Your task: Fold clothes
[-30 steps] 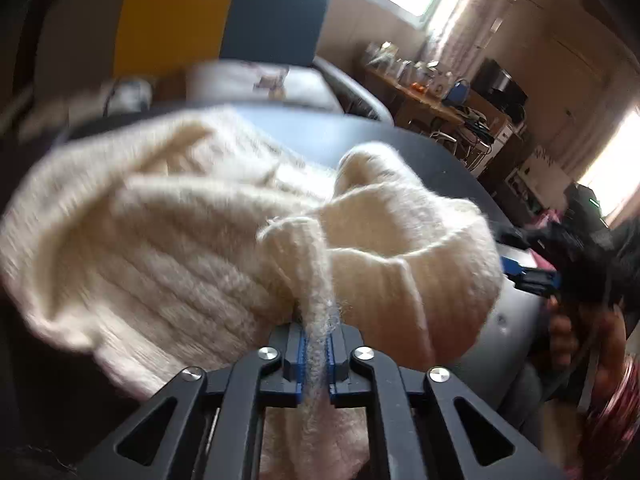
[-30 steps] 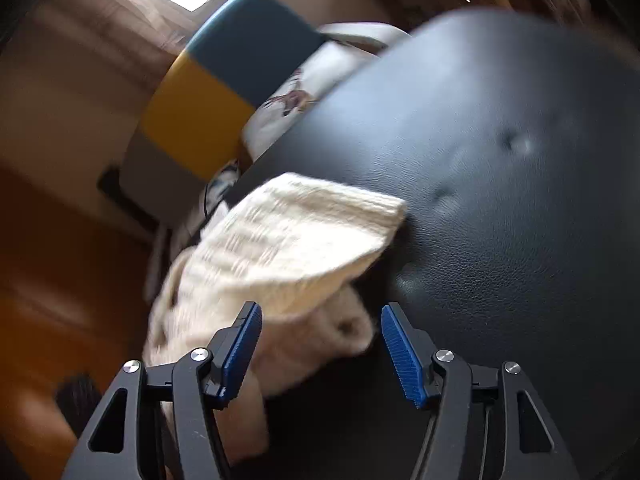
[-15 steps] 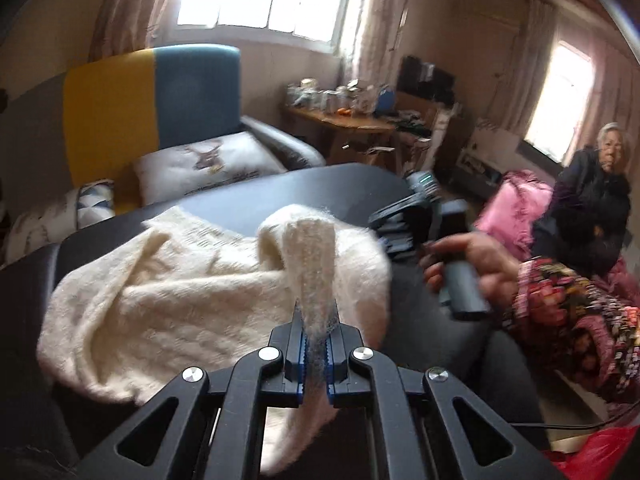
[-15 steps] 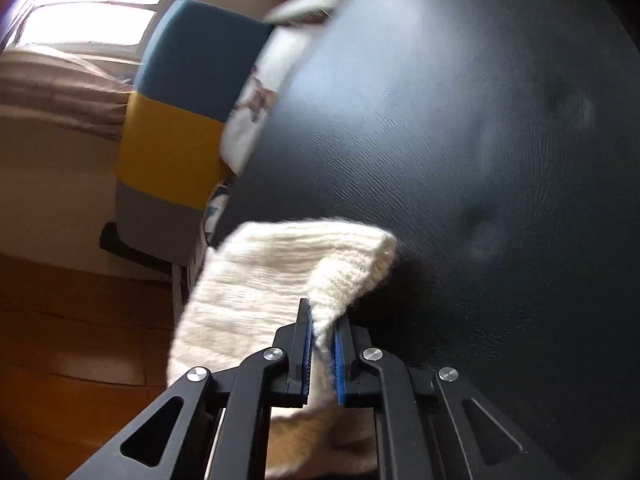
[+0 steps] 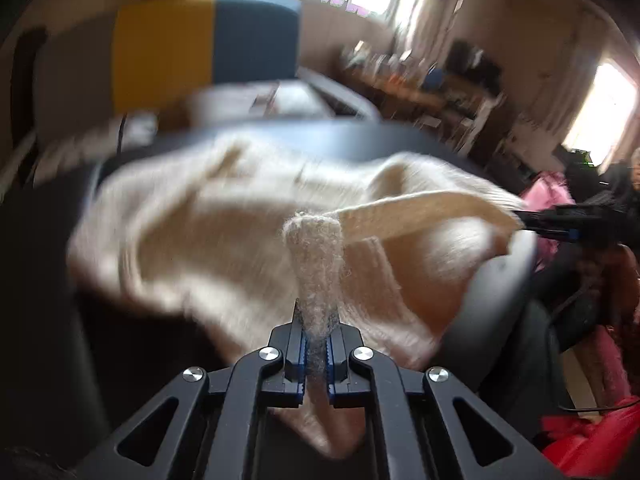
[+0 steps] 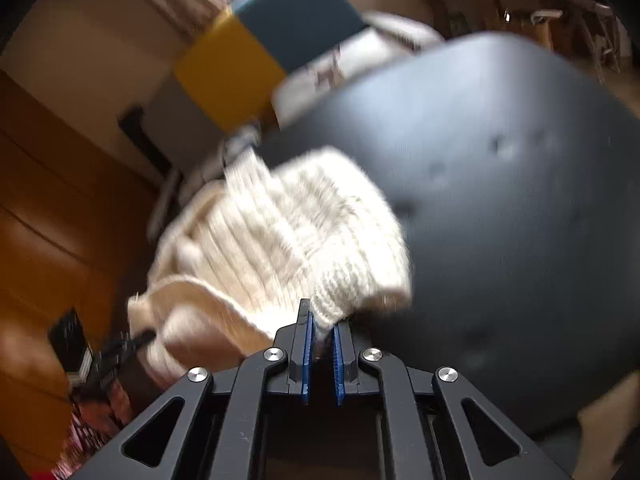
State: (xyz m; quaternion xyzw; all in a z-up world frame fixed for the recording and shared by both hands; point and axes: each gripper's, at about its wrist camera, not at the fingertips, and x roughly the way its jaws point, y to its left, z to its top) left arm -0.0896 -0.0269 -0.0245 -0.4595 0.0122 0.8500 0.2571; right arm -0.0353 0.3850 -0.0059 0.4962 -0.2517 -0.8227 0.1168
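1. The left gripper has its blue-padded jaws closed tight on a fuzzy bunched fold of a cream knitted sweater; the pinched wool rises toward 12 o'clock from the jaws in the left wrist view.
2. The sweater spreads from 9 o'clock to 3 o'clock across that view, lying over a dark padded seat whose edge shows behind it; motion blur smears most of the knit.
3. A taut band of the sweater's edge runs from the pinched fold toward 3 o'clock, where the right gripper meets its far end.
4. In the right wrist view the right gripper has its jaws nearly together, nipping a ribbed corner of the sweater between the blue pads.
5. From that grip the sweater bulges toward 11 o'clock and droops toward 8 o'clock, off the edge of the dark seat, which fills the view from 1 to 4 o'clock.
6. Behind the seat, a chair back with yellow and blue panels stands at 11 o'clock in the left wrist view, with a pale cushion below it.
7. A wooden floor shows at 9 o'clock in the right wrist view.
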